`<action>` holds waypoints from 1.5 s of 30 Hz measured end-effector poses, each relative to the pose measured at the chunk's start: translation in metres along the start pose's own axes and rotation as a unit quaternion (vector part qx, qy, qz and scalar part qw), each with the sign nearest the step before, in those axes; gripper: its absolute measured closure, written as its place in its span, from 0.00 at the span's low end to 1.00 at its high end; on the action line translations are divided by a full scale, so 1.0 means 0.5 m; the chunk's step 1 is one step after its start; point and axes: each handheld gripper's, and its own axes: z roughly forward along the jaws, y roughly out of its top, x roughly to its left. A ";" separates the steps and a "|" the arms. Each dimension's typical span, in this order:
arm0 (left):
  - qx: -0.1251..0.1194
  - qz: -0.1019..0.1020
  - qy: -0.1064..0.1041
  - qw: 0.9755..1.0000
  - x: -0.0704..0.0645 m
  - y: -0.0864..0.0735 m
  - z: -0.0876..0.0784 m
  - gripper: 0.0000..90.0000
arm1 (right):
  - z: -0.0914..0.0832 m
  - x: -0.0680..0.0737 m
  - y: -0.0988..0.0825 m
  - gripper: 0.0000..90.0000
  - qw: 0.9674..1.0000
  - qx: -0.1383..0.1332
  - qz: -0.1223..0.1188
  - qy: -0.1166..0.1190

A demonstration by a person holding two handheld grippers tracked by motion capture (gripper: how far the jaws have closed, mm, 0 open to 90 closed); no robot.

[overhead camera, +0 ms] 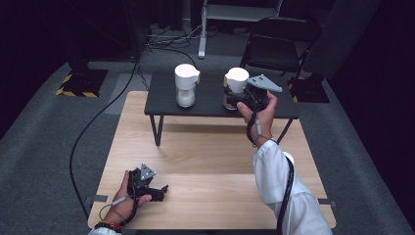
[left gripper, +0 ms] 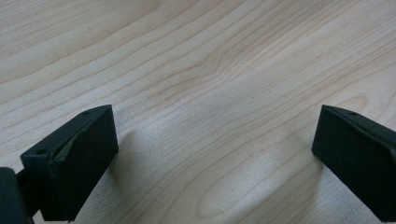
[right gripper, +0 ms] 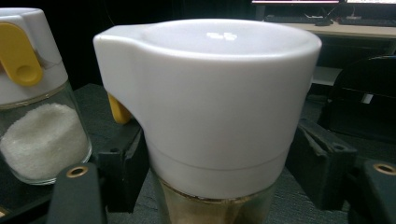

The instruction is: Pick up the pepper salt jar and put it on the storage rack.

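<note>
The right jar (overhead camera: pixel 236 87), white-lidded, stands on the dark shelf (overhead camera: pixel 210 103) at the back of the wooden table (overhead camera: pixel 210 161). Sweeping left to right: the left gripper (overhead camera: pixel 159 191) sits low on the wood near the front edge, jaws spread wide around bare tabletop. Up on the shelf, the left jar (overhead camera: pixel 186 85) holds white grains. Then the right gripper (right gripper: pixel 219 163), its jaws pressed against the jar's sides just below the lid.

A black folding chair (overhead camera: pixel 279 46) stands behind the small dark table (overhead camera: pixel 210 100).
</note>
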 end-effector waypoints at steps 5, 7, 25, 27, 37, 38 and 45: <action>0.000 0.000 0.000 1.000 0.000 0.000 0.000 0.00 | -0.001 -0.001 -0.002 0.29 1.000 -0.001 -0.003 0.002; 0.000 0.000 0.000 1.000 0.000 0.000 0.000 0.00 | -0.001 -0.003 -0.002 0.28 1.000 -0.001 -0.002 0.003; 0.000 0.000 0.000 1.000 0.000 0.000 0.000 0.00 | -0.006 -0.010 -0.002 0.08 1.000 0.009 -0.017 -0.003; 0.000 0.000 0.000 1.000 0.000 0.000 0.000 0.00 | -0.008 -0.009 -0.002 0.07 1.000 0.007 -0.019 -0.005; 0.000 0.000 0.000 1.000 0.000 0.000 0.000 0.00 | -0.034 -0.006 0.006 0.06 0.999 0.003 -0.031 -0.011; 0.000 0.000 0.000 1.000 0.000 0.000 0.000 0.00 | -0.037 -0.007 0.007 0.06 0.999 0.004 -0.032 -0.009; 0.000 0.000 0.000 1.000 0.000 0.000 0.000 0.00 | -0.066 -0.008 0.007 0.03 0.998 0.000 -0.062 0.001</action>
